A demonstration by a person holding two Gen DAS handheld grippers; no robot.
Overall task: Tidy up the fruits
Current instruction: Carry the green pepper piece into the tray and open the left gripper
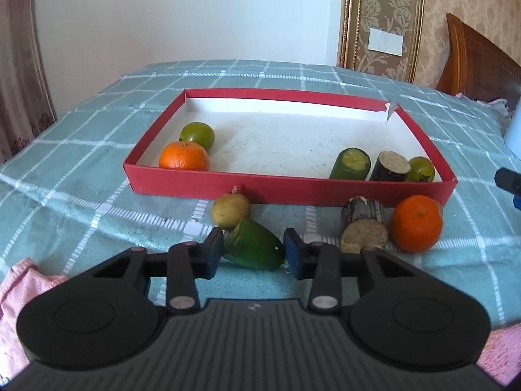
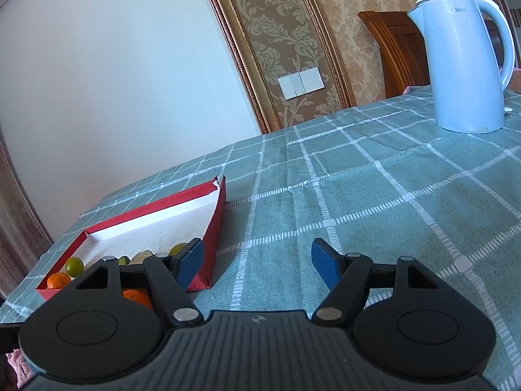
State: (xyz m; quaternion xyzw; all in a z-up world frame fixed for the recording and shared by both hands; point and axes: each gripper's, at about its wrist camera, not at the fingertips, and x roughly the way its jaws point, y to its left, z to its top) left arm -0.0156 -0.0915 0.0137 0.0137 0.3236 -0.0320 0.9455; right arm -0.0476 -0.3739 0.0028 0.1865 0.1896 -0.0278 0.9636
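My left gripper (image 1: pixel 254 249) sits low over the checked cloth (image 1: pixel 81 176), its blue pads on either side of a green cut piece (image 1: pixel 255 249) lying on its side. The pads look to be touching it or just short of it; I read this as closing for the pick, though I cannot tell if the pinch is firm yet. Touching that piece on its far side is a yellowish fruit (image 1: pixel 230 210), so I judge a straight lift matters, or its neighbour rolls.

To the right, still outside the tray, a brown stick section (image 1: pixel 364 224) lies just beside an orange (image 1: pixel 416 223). Beyond them is the red tray (image 1: pixel 286 190), white inside, where the sorting seems to go by side: at its near left, an orange (image 1: pixel 184 159) and a green round fruit (image 1: pixel 198 134) touching; at its near right, a green cut piece (image 1: pixel 351 163), a dark stick section (image 1: pixel 390 170) and another green round fruit (image 1: pixel 421 169) in a row.

Counted: two oranges, two green round fruits, two green cut pieces, two stick sections, one yellowish fruit. Five are in, four out.

My right gripper (image 2: pixel 257 262) hovers spread wide and holding nothing, just right of the tray's corner, probably waiting its turn. A pale blue kettle (image 2: pixel 465 65) stands far right, well apart.
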